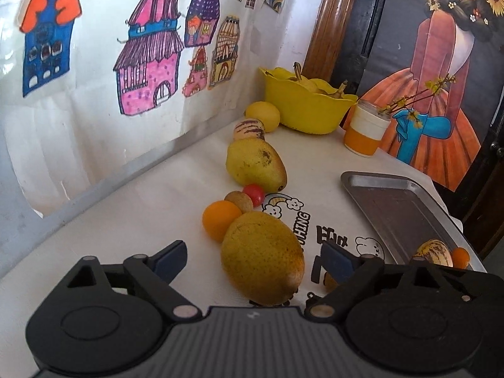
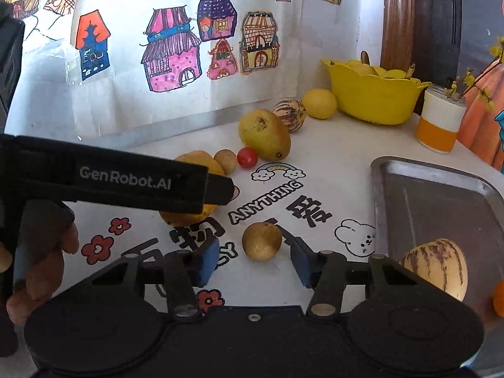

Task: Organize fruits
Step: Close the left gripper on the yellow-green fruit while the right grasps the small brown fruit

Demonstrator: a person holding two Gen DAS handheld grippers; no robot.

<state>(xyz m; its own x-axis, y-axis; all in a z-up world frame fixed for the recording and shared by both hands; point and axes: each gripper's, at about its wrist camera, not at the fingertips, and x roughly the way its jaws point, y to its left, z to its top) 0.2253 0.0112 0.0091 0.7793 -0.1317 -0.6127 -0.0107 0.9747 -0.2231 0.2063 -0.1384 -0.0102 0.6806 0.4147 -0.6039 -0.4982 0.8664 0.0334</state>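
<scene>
In the left wrist view my left gripper [image 1: 255,261] stands open around a large yellow-brown pear [image 1: 263,256] on the white cloth, with a gap at each blue pad. Beyond it lie a small orange [image 1: 220,223], a small brown fruit [image 1: 239,201], a cherry tomato [image 1: 254,193], a second pear [image 1: 255,165], a striped melon [image 1: 249,129] and a lemon [image 1: 263,115]. In the right wrist view my right gripper [image 2: 253,261] is open, and a small round brown fruit [image 2: 262,241] sits between its fingertips, with a gap on the left side. A metal tray [image 2: 441,195] holds a striped melon [image 2: 436,266] and an orange [image 2: 499,296].
A yellow bowl [image 1: 308,107] with fruit and an orange-and-white cup [image 1: 365,129] stand at the back by the wall. The left gripper's black strap [image 2: 126,179] and a hand [image 2: 47,252] cross the right wrist view, hiding part of the large pear [image 2: 189,217].
</scene>
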